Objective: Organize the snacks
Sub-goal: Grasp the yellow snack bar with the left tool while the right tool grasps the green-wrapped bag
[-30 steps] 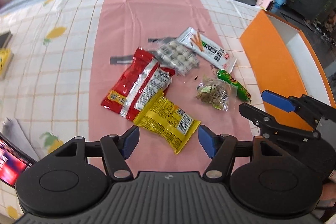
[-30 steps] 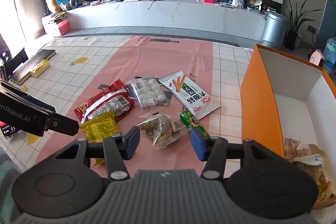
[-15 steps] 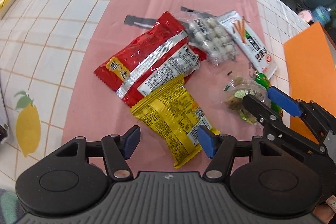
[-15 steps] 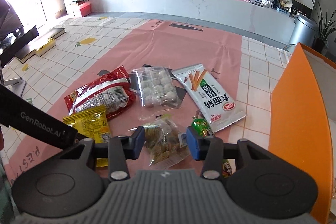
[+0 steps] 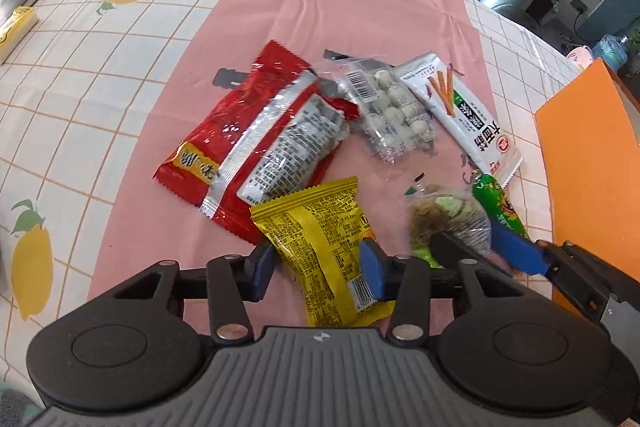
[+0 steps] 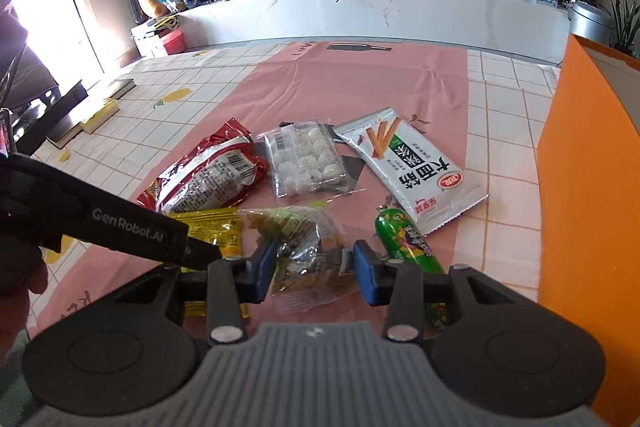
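1. Snacks lie in a loose cluster on the pink cloth [image 5: 360, 7] that covers the middle of the table [image 5: 100, 67], at 9 o'clock from the orange box [image 5: 592, 167].
2. The left gripper [image 5: 318, 263] has just been closing its jaws; the yellow packet [image 5: 320, 239] sits between them with both blue pads at its edges, pinching it.
3. The right gripper [image 6: 316, 263] has likewise been closing its jaws; they pinch the clear packet [image 6: 304, 247] of brownish-green pieces.
4. The red packet [image 5: 256, 135] overlaps the yellow packet at its 11 o'clock.
5. The clear tray of white balls [image 6: 306, 159] lies at 12 o'clock from the clear packet.
6. The white stick-snack packet [image 6: 412, 171] lies at 3 o'clock from the tray.
7. The green sausage [image 6: 404, 239] lies just beside the right pad, at 3 o'clock from the clear packet.
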Motion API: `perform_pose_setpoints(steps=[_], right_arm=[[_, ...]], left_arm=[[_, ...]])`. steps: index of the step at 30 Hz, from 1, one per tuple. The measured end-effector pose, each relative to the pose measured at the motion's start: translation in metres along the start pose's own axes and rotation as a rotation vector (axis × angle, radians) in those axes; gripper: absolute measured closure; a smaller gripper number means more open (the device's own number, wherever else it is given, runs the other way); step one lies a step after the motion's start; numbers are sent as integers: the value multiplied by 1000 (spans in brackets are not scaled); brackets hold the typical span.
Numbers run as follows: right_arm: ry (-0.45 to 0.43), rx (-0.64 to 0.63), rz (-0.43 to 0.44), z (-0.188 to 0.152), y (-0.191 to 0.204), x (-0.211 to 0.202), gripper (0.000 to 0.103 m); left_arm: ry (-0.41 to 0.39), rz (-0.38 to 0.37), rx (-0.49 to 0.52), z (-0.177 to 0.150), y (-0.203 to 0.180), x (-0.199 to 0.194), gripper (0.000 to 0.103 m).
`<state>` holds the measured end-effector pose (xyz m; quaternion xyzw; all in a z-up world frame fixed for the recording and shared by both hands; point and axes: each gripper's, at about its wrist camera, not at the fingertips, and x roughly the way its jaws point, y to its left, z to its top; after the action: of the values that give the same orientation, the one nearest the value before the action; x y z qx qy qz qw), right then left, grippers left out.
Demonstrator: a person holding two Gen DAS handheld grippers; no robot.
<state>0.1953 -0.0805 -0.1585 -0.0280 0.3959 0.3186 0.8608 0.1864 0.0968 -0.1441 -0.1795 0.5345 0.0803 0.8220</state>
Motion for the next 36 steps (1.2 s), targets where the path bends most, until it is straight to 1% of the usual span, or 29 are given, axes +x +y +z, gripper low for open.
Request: perform_pose_setpoints(steps=[3,6,9,10,16,18,20,24,26,28,30,32,34,36], right_arm=[[12,33,35,-1,-2,0,69],[23,63,55,-4,-2,-1,71],[33,87,71,-8,-1,-4,72],[36,100,73,-10,0,-6,72],[43,188,62,-20,-7,-17,73],[44,229,84,-23,-14,-18,73],[50,273,104,-24,-19,-17,74],[37,253,90,-28,-14,-20,74],[32,226,71,-30,-8,-21,75],[28,211,56,-30,-6,-21,76],[29,217,48,-30,-6,-23,77],[38,210,13,-28,-5,-28,78],[38,177,-43,-29,-1,-35,79],[35,181,-60,-31,-1,-44,79]], left_arm=[[-14,-18,17,1,-5,-2,65],[-29,-3,44,0,-13,-8,71],[-51,-36,46,-2,-15,-18,83],[-51,-49,42,-3,-16,-19,85],[-76,-89,59,-18,-20,-21,85],[-77,-67,90,-21,-24,-16,81],[-74,-62,88,-23,-23,-11,74],[-61,-90,80,-23,-18,-7,72],[-69,-95,88,-25,-18,-7,72],[-90,-85,104,-28,-20,-8,72],[-111,-86,110,-32,-22,-11,75],[-118,-118,108,-34,-19,-16,81],[-107,-126,108,-34,-17,-17,81],[-102,-132,100,-35,-15,-18,81]])
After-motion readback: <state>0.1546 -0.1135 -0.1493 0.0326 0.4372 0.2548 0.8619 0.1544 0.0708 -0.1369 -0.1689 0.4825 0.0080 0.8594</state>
